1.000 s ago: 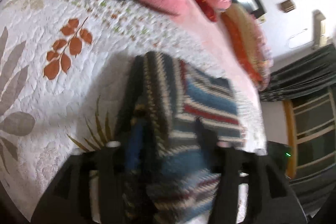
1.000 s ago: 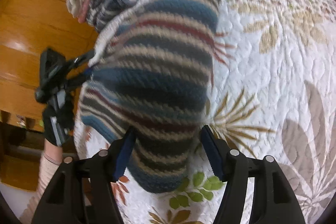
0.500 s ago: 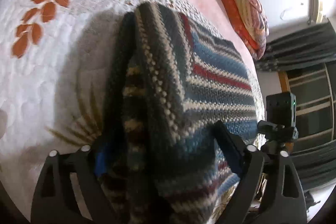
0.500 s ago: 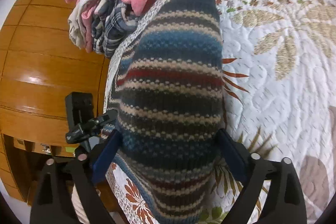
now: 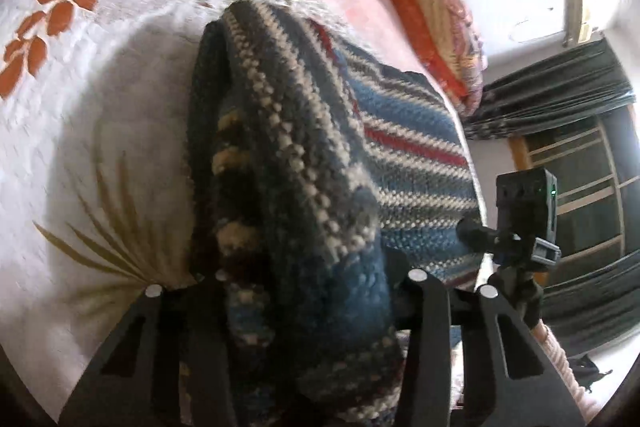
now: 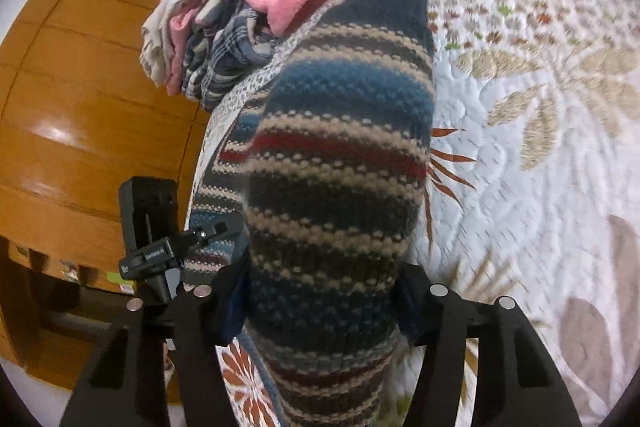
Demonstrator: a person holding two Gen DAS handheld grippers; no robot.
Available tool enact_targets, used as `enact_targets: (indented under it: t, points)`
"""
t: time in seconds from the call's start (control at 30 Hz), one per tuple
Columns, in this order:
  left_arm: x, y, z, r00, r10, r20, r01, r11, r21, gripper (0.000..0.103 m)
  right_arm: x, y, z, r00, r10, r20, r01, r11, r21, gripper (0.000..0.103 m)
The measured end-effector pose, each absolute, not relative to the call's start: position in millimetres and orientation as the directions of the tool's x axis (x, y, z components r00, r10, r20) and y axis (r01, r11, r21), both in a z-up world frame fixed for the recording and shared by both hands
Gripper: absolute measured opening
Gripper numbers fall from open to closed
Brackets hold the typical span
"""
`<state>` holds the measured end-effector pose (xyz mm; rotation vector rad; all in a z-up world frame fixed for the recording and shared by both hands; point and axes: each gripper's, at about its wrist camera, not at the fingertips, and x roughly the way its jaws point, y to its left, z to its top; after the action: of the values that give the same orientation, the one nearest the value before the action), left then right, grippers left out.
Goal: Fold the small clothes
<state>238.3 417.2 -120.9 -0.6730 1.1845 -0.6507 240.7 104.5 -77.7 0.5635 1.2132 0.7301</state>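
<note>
Right now your left gripper [image 5: 308, 291] has its fingers closed in on a bunched edge of the striped knit sweater [image 5: 320, 155], the wool filling the gap between them. Your right gripper [image 6: 320, 291] grips the same sweater [image 6: 340, 163] likewise, with fabric packed between its fingers. The sweater lies on the white quilted bedspread [image 5: 80, 107], stretching from both grippers toward twelve o'clock. In the right wrist view a pile of pink and plaid clothes [image 6: 240, 7] sits at eleven o'clock, touching the sweater's far end, with a wooden headboard [image 6: 60, 107] at nine o'clock. In the left wrist view your other gripper's camera [image 5: 528, 215] shows at three o'clock, and dark curtains [image 5: 560, 99] hang at two o'clock.
</note>
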Motion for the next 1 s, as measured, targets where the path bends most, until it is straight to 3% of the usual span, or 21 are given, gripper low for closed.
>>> enact_targets:
  t: [0.2,0.37,0.53,0.67,0.83,1.0]
  points:
    - [197.1,344.8,-92.3,0.191,-0.825,-0.532,0.179,0.562,-0.808,0.037,198.7,43.2,-39.9,0.18,0.737,-0.652,-0.215,0.676,0.705,0.058]
    - [150.1,278.1,-83.7,0.136,-0.833,-0.537,0.246,0.553,-0.796,0.037,144.3,-25.4,-26.3,0.2,0.731,-0.652,-0.203,0.682,0.703,0.058]
    - [124.4,221.5,-94.9,0.099,-0.802,-0.59,0.289,0.59,-0.754,0.037,108.5,-75.0,-55.0,0.206,0.718,-0.665,-0.131,0.694,0.708,0.059]
    - [120.2,210.1,-102.9,0.102,-0.776,-0.622,0.299,0.621,-0.725,0.043,99.4,-89.5,-86.4,0.216,0.723,-0.657,-0.078,0.683,0.726,0.059]
    - [121.0,213.0,-125.0,0.105,-0.769,-0.63,0.255,0.633,-0.731,0.052,93.9,-94.5,-112.6,0.239,0.732,-0.637,-0.061,0.666,0.743,0.067]
    - [121.6,210.9,-127.4,0.118,-0.76,-0.639,0.283,0.642,-0.712,0.053,88.3,-98.6,-133.3,0.258,0.764,-0.592,-0.018,0.616,0.787,0.074]
